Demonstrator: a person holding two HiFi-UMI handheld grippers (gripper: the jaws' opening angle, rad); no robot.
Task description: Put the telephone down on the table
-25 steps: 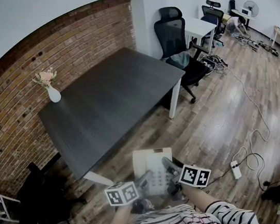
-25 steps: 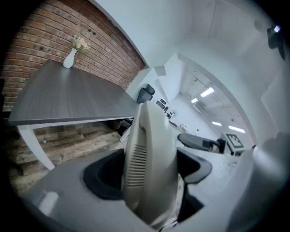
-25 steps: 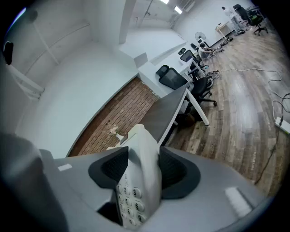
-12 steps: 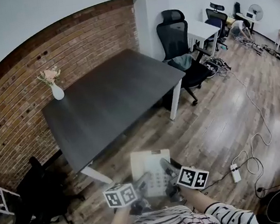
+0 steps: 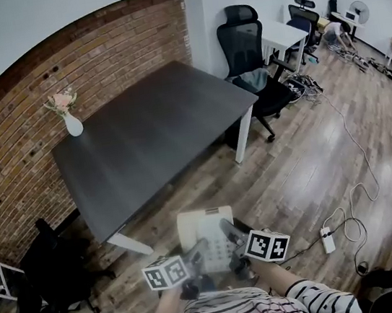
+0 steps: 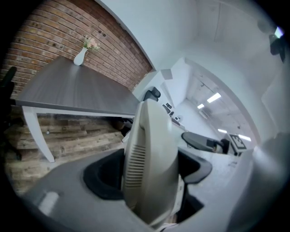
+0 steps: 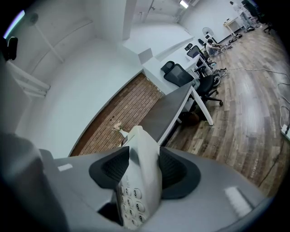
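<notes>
Carrying looks under way, nothing placed yet: the telephone (image 5: 206, 232) hangs over the wooden floor (image 5: 308, 172) close to the person's body, short of the near corner of the dark worktop (image 5: 149, 137) and not touching it. The left tool (image 5: 196, 253) is clamped on one side edge of the cream body, and the right tool (image 5: 231, 236) grips the other side by the keypad, its jaws wide but just closed in a little with the telephone between them. Left to do, I'd say: bring it over the worktop, lower it flat, clear of the vase (image 5: 74, 129), and open both tools.
</notes>
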